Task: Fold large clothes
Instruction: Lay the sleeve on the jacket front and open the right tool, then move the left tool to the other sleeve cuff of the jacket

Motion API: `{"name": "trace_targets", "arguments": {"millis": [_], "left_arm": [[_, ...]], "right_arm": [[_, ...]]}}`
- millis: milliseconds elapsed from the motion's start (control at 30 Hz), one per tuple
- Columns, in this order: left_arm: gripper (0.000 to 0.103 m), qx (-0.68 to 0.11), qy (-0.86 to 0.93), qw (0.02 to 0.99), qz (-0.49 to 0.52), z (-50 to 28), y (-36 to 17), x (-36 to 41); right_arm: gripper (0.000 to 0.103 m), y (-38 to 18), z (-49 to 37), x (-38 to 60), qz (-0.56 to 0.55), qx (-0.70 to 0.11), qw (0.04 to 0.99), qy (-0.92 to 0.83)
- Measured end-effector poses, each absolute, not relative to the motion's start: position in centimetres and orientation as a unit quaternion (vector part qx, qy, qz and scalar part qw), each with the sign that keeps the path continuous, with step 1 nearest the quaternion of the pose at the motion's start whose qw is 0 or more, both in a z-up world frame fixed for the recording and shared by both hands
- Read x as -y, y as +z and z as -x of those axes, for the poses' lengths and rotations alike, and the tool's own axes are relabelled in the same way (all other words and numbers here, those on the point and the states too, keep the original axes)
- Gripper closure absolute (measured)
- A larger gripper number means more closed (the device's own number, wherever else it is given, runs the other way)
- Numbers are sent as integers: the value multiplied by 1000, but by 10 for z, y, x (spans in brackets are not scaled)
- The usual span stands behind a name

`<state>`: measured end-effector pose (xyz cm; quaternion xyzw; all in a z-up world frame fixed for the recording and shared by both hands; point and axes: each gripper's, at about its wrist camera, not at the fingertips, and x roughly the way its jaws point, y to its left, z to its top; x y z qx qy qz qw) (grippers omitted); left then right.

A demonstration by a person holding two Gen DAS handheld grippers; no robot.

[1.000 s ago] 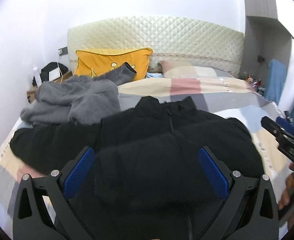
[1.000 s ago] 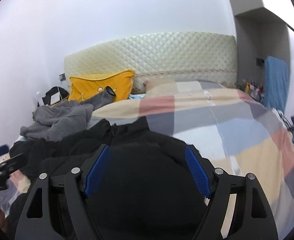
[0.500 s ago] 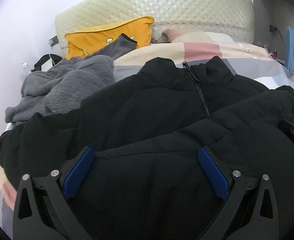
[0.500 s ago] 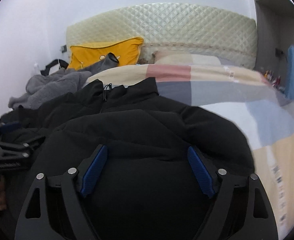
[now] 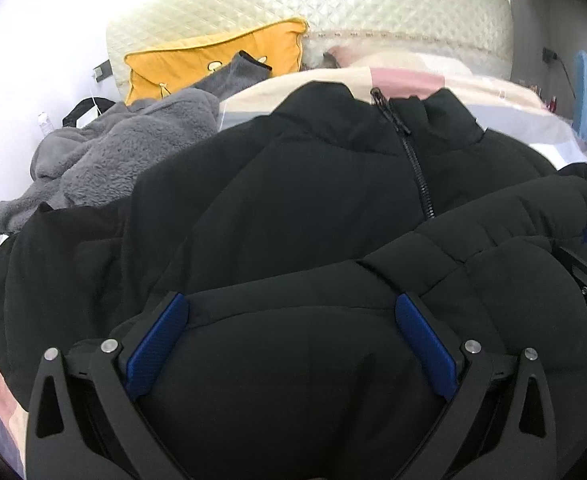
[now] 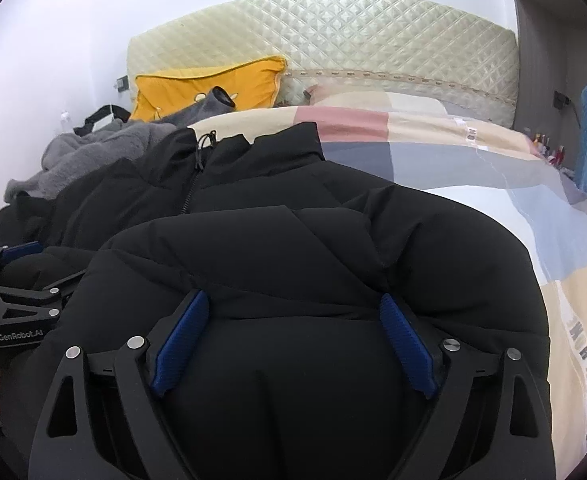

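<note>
— Lying folded on the checked bed (image 6: 473,168), puffy black padded jacket (image 5: 293,208); soft, bulky, springy

— Right tongs (image 6: 293,312) opening, left tongs (image 5: 289,320) apart, jacket between; gripping hem best

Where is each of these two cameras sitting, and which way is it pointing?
Left wrist: sits on the left gripper, looking down its wide jaws over the black jacket toward the headboard.
Right wrist: sits on the right gripper, jaws opening over the jacket, same direction.
Shared: jacket, yellow pillow, grey fleece, each other's gripper.
</note>
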<state>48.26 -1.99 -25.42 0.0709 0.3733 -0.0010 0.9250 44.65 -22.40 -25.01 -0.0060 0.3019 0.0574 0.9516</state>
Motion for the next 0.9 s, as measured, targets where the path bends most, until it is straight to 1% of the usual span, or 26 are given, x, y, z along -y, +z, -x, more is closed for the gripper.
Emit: {"name": "trace_targets", "arguments": {"millis": [100,200,267,433,633,800,900], "left_arm": [[0,-377,7,923,-81,-480,-252,22],[0,-393,23,916,-82,-474,-240,24],[0,-387,28,918,-77,-462,-224,22],[0,-369,7,928,-39,-420,-165,16],[0,-321,-16,946,-35,-344,-81,15],[0,-300,-27,953,-38,-291,-38,13],[0,-292,-32,955,-38,-265,-23,7]], "right_arm": [[16,-248,-443,223,13,-308,950,54],[16,-241,-444,233,-21,-330,941,69],[16,-229,-434,240,-45,-335,938,72],[16,-174,-380,253,-66,-291,952,60],[16,-111,-296,251,-50,-246,965,77],[15,-73,-224,262,-92,-216,969,72],[15,-57,-193,264,-86,-204,972,77]]}}
